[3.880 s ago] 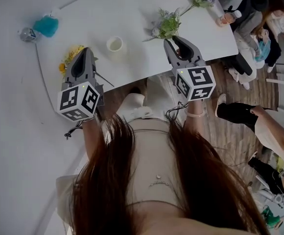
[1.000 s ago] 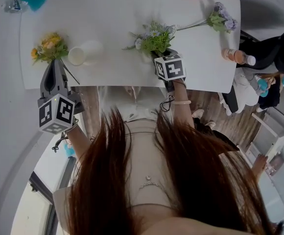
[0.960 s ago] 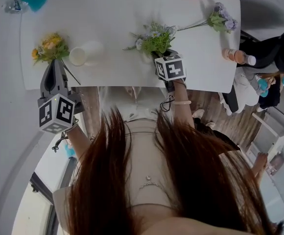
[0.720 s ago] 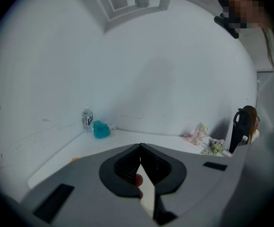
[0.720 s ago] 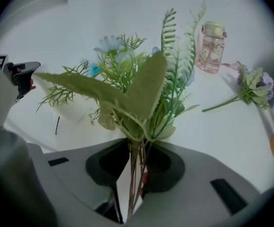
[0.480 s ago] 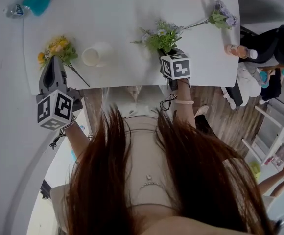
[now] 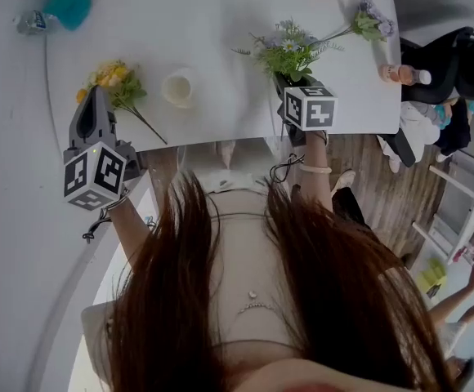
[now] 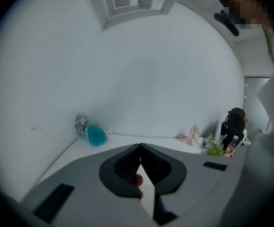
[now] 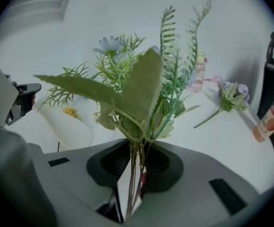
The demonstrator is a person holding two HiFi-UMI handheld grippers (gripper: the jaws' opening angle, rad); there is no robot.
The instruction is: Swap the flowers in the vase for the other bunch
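My right claw [image 9: 137,167], just closed, pinches the green bunch [image 9: 137,93] by its stems, ready for the vase [image 7: 178,88] at nine o'clock; my left claw [image 8: 140,162] is clamped together, empty.

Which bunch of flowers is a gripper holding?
The green leafy bunch with pale blue blooms: the right gripper has just been closing and now clamps its stems. The yellow bunch and purple bunch lie on the table.

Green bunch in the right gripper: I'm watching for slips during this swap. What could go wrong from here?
The right gripper has just been closing its jaws on the thin stems of the green bunch; its leafy top could swing or slip out. Its wide fronds might knock the vase. The yellow bunch lies flat, so its stem may be awkward to pinch.
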